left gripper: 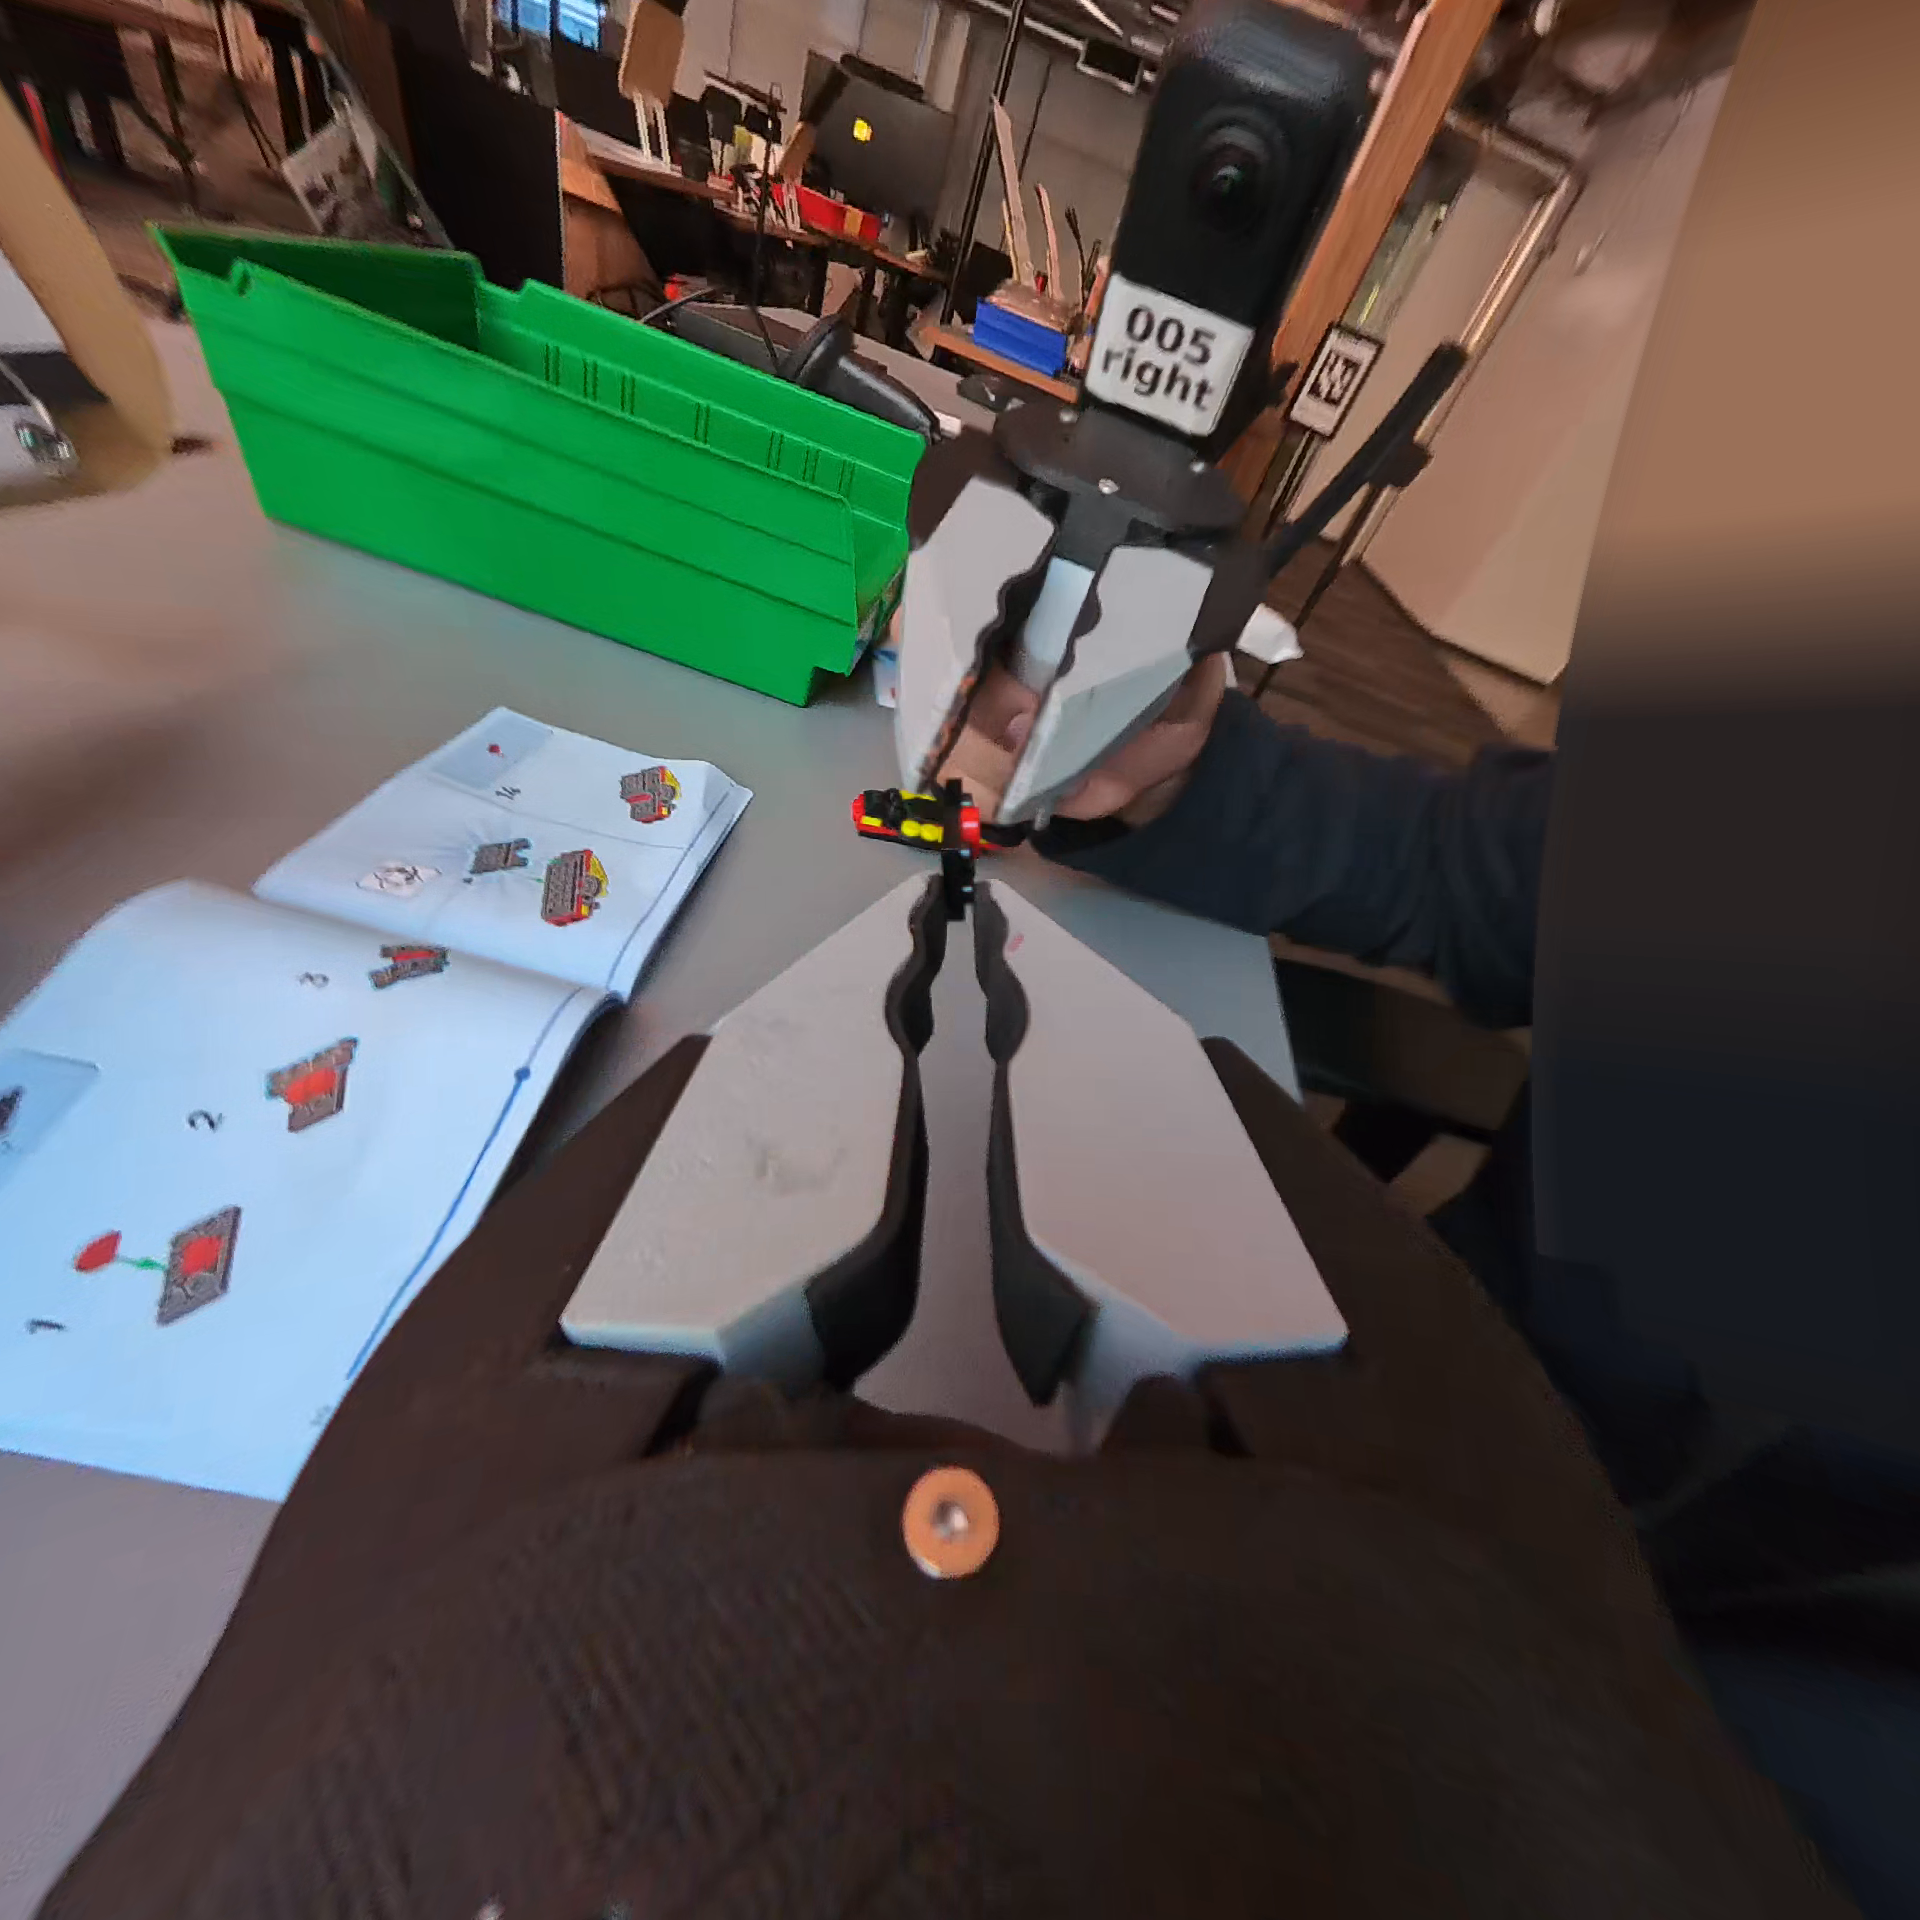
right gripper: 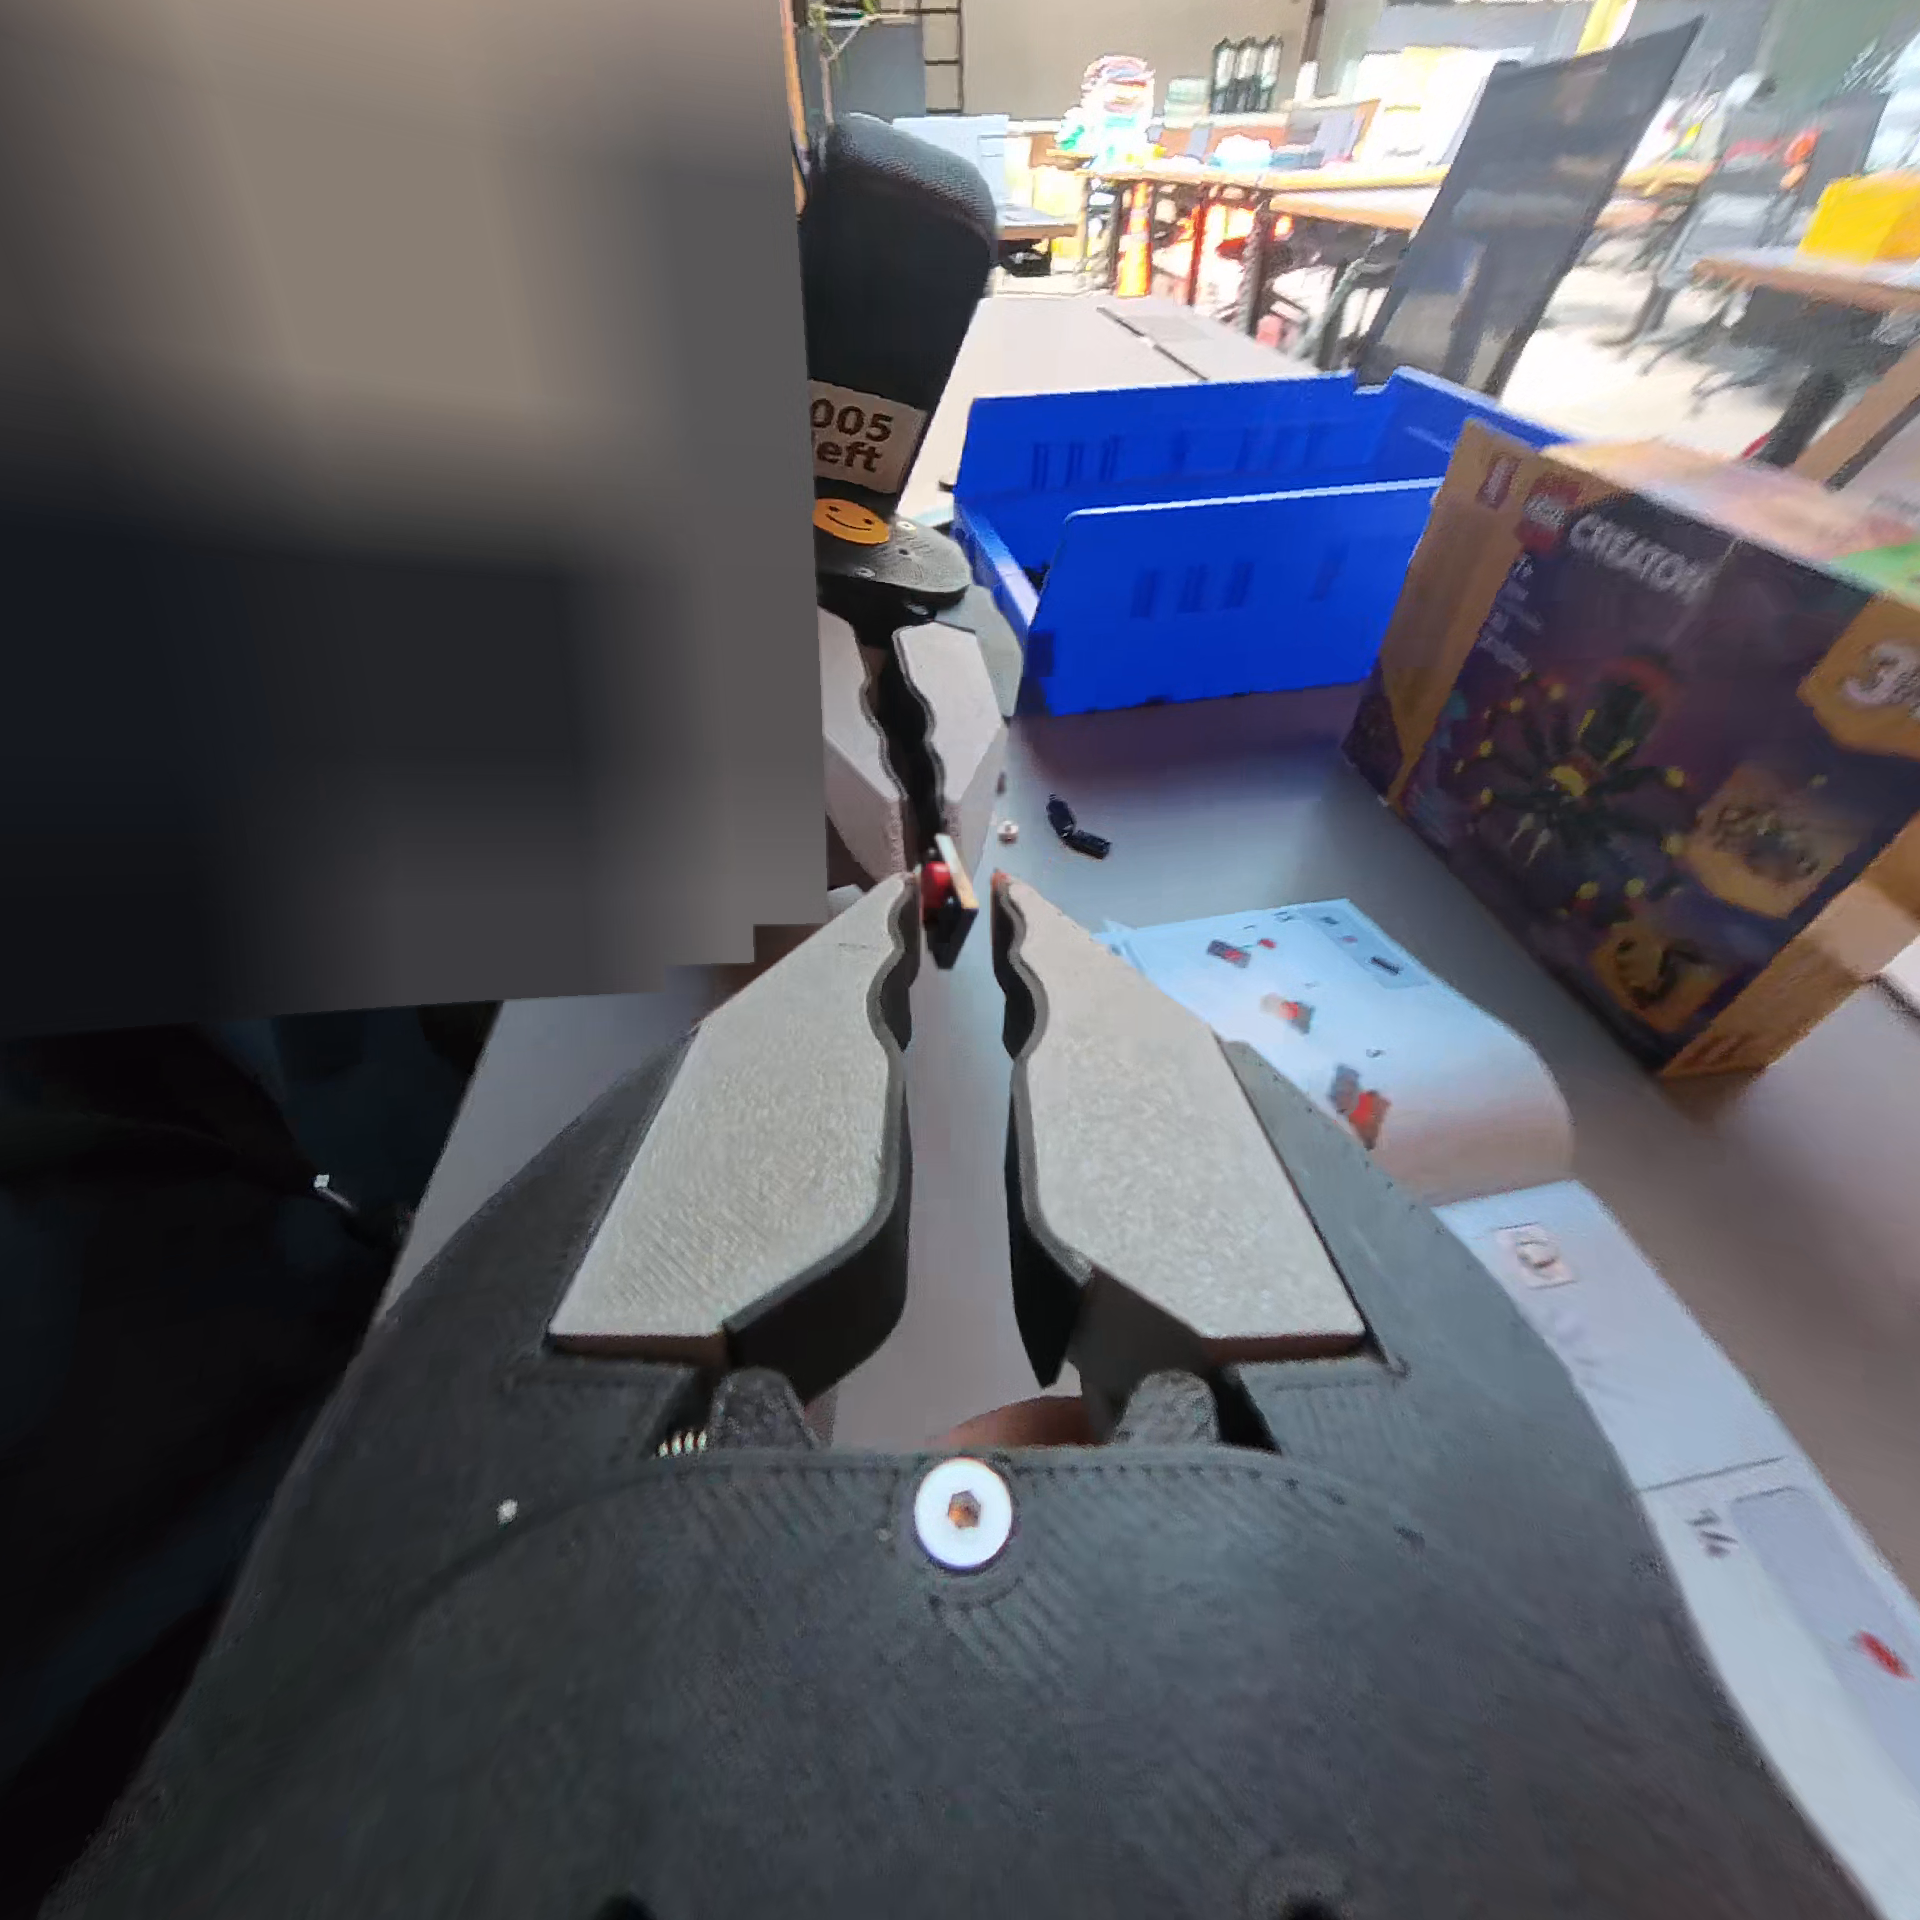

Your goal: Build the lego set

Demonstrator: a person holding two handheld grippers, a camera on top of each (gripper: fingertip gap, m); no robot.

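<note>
A small red, yellow and black lego assembly (left gripper: 904, 816) hangs above the grey table between the two grippers. In the left wrist view my right gripper (left gripper: 966, 800) comes down from above, with its tips closed on the assembly's right end. My left gripper (left gripper: 956, 899) is shut on a small black piece (left gripper: 954, 881) and holds it against the underside of the assembly. In the right wrist view the assembly (right gripper: 948, 914) sits edge-on between my right gripper's tips (right gripper: 951, 883). The left gripper (right gripper: 928, 831) meets it from the far side.
An open instruction booklet (left gripper: 312, 1039) lies on the table to the left, and also shows in the right wrist view (right gripper: 1299, 997). A green bin (left gripper: 540, 499) stands behind it. A blue bin (right gripper: 1195, 582), the lego box (right gripper: 1662, 779) and loose small pieces (right gripper: 1075, 836) lie beyond. A dark sleeve (left gripper: 1299, 831) holds the right gripper. Both grippers' tips are close together, under 4 cm apart.
</note>
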